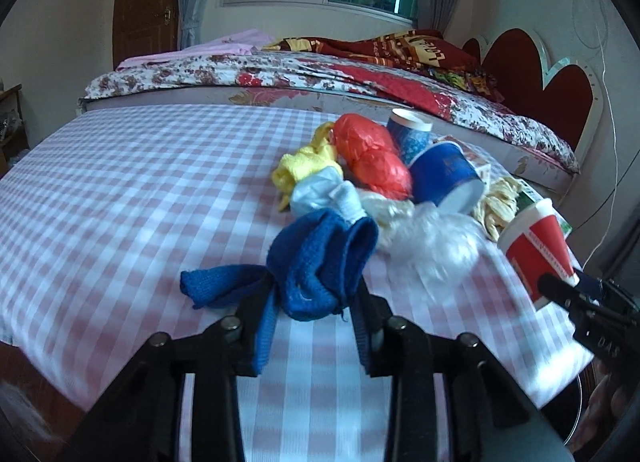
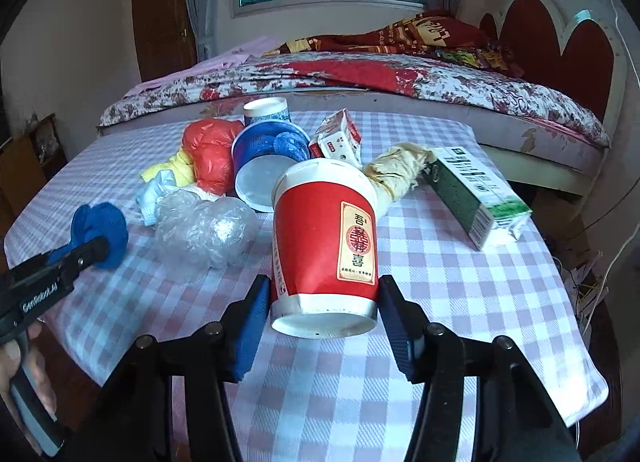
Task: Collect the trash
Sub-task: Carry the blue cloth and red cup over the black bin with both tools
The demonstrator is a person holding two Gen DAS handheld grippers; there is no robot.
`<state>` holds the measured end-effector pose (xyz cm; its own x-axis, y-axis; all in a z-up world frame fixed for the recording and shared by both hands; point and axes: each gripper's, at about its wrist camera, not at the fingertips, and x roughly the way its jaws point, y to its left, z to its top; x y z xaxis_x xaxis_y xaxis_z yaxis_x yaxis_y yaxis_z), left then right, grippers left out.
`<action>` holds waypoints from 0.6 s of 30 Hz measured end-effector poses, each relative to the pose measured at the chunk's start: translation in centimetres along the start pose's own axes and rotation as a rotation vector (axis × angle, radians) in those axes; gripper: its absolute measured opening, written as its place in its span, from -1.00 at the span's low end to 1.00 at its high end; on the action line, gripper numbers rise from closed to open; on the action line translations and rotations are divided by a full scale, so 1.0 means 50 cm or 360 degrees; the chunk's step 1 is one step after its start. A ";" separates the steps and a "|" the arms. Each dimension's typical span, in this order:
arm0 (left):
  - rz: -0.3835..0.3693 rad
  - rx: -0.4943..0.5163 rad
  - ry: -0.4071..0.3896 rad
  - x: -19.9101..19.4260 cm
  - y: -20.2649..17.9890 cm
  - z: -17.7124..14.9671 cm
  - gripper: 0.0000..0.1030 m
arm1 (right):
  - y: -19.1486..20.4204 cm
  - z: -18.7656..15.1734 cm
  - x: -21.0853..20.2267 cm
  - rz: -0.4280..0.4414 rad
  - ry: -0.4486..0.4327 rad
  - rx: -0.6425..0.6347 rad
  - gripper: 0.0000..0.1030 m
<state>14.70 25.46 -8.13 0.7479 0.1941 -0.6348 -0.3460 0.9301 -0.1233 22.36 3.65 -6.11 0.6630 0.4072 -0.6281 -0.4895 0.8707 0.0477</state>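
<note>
A pile of trash lies on the pink checked tablecloth (image 2: 460, 262). My right gripper (image 2: 322, 302) is shut on a red paper cup (image 2: 324, 234), tilted, held by its base above the table; the cup also shows in the left wrist view (image 1: 536, 246). My left gripper (image 1: 312, 302) is shut on a crumpled blue cloth (image 1: 320, 266), which also shows in the right wrist view (image 2: 100, 229). Behind lie a clear plastic bag (image 2: 204, 229), an orange bag (image 2: 210, 157), a yellow cloth (image 1: 304, 165), a tipped blue cup (image 2: 266, 165) and an upright blue cup (image 1: 412, 133).
A green carton (image 2: 476, 197), a red-and-white carton (image 2: 340, 137) and a crumpled beige paper (image 2: 396, 173) lie at the table's right. A bed with a floral cover (image 2: 360, 77) stands right behind the table. The table's right edge (image 2: 592, 362) drops off to cables on the floor.
</note>
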 end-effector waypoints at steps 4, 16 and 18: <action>-0.0010 -0.0022 -0.0020 -0.033 -0.007 -0.008 -0.32 | -0.014 -0.009 -0.039 -0.0009 -0.0038 0.0014 0.09; -0.0154 0.0109 -0.0082 -0.136 -0.123 -0.059 -0.32 | -0.095 -0.068 -0.170 -0.0094 -0.0129 0.0127 0.09; -0.0197 0.0143 -0.0085 -0.149 -0.153 -0.068 -0.32 | -0.110 -0.081 -0.192 -0.0116 -0.0138 0.0152 0.09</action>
<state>9.83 15.83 -5.05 0.8117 0.0906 -0.5770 -0.1994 0.9716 -0.1278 16.41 -6.18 -3.51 0.7435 0.3605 -0.5632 -0.3846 0.9195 0.0809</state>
